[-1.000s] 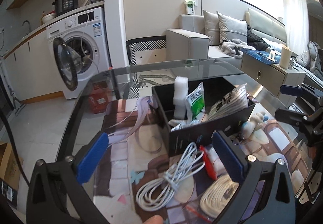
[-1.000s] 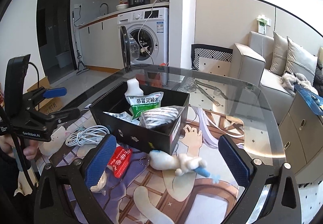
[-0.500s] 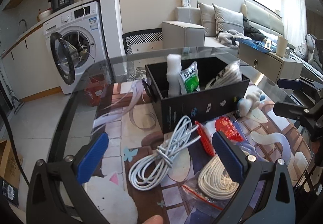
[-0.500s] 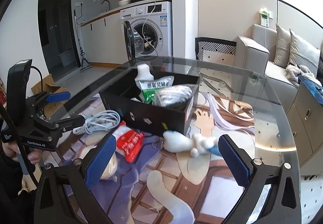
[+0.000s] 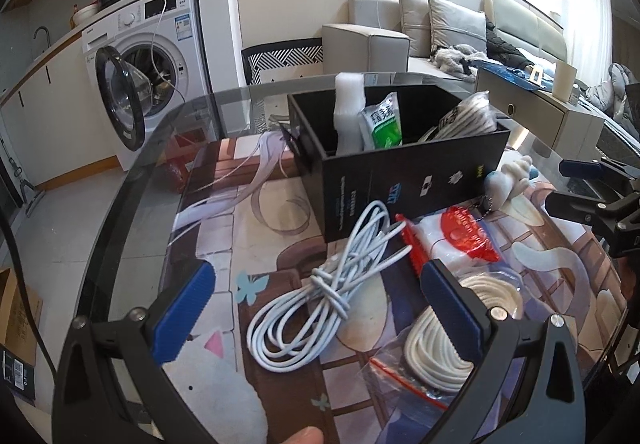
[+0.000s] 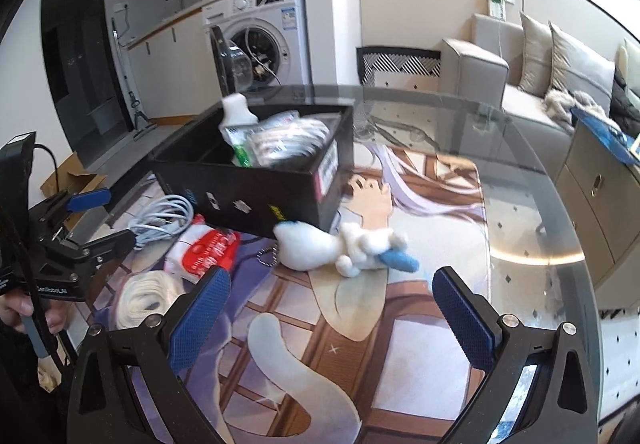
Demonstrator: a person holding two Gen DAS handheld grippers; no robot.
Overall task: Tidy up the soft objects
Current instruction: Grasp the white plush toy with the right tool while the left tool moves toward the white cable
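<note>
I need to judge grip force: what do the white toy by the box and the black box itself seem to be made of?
White toy: plush fabric, matte and fuzzy at the edges, apparently stuffed. Black box: probably printed cardboard with a smooth, slightly glossy finish, thin straight walls and sharp corners.

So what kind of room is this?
It looks like someone's home, an open living room and kitchen area: there's a washing machine under a counter, a sofa with cushions, and a glass table.
</note>
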